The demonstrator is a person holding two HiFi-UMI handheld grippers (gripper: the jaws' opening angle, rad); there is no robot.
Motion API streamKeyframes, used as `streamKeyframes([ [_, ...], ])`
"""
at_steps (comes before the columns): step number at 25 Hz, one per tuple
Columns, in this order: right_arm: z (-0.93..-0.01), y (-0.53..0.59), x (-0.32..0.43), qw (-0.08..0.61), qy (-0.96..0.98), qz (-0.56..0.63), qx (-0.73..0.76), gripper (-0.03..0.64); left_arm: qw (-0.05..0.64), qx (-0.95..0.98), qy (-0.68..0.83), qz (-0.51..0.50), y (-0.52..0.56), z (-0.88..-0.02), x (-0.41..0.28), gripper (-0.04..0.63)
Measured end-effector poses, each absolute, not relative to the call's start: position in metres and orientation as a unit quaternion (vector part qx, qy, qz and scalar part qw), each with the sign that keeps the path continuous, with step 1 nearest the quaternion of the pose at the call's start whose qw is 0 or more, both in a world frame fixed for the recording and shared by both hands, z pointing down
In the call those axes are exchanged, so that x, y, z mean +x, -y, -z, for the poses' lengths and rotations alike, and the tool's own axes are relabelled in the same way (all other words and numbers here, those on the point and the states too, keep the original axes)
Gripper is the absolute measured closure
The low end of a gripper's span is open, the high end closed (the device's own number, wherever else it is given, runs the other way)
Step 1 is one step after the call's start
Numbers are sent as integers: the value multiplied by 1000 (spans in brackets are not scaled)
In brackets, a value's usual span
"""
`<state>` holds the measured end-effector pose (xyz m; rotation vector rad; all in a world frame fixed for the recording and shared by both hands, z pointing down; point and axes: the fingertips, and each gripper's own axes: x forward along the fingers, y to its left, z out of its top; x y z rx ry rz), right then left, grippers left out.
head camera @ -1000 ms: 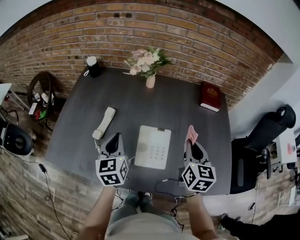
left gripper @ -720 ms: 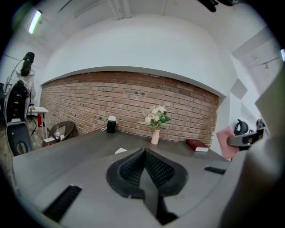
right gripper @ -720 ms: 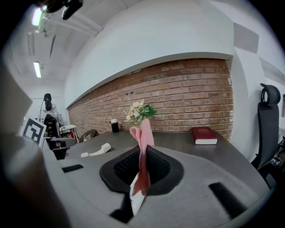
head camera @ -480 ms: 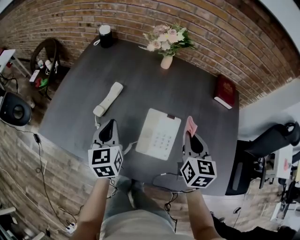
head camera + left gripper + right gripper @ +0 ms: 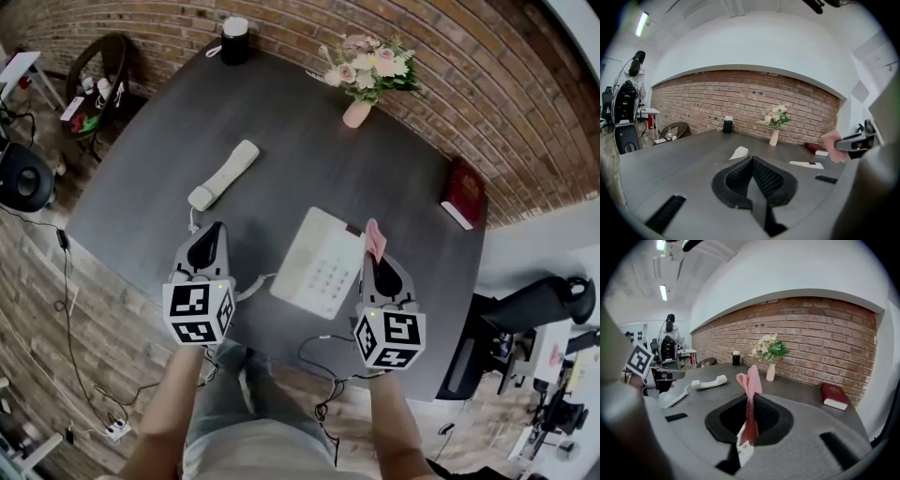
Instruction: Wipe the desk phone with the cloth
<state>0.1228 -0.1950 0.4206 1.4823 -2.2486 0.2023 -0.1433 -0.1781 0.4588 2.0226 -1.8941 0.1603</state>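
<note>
The white desk phone lies flat on the dark table, between my two grippers. Its white handset lies off the base, further back on the left, joined by a cord. My right gripper is shut on a pink cloth that sticks up at the phone's right edge. In the right gripper view the cloth stands pinched between the jaws of that gripper. My left gripper hovers left of the phone; its own view shows the gripper shut, holding nothing.
A vase of flowers and a black-and-white cylinder stand at the table's far edge. A red book lies far right. Cables hang at the near edge. A black chair stands right of the table.
The head view has swung, so the table now sits slanted in frame. Both grippers kept their places beside the phone; the cloth now sits closer to the phone's right edge.
</note>
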Motion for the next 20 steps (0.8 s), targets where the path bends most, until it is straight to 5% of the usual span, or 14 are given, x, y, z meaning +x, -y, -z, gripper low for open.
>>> streamKeyframes([
  [20, -467, 227, 65, 360, 850, -8, 385, 597, 201, 688, 694, -59, 174, -487, -165, 592],
])
